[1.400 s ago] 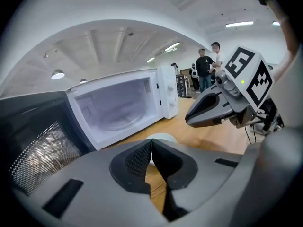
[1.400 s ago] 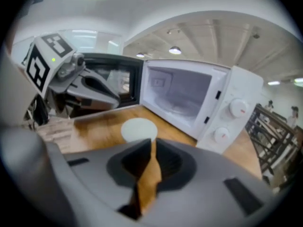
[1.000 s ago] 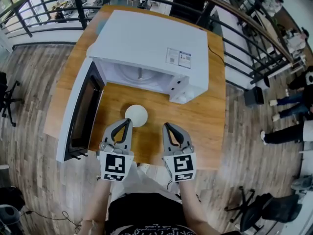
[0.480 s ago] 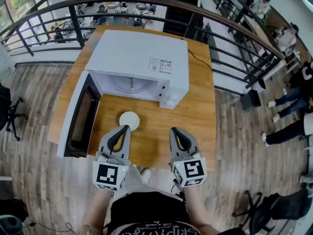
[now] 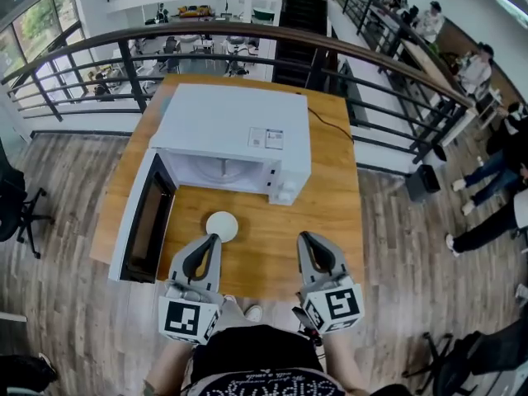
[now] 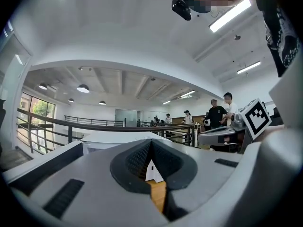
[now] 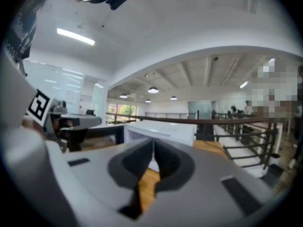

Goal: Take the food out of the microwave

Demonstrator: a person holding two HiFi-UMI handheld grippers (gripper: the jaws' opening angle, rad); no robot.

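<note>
White microwave (image 5: 231,126), white bowl (image 5: 222,225), orange wood table (image 5: 330,209), grey left gripper (image 5: 215,238), grey right gripper (image 5: 303,236)

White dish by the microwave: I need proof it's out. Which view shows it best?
The head view: the white dish sits whole on the wooden table, outside the open microwave. The left gripper view and right gripper view look level over the table; the dish cannot be made out in either.
</note>
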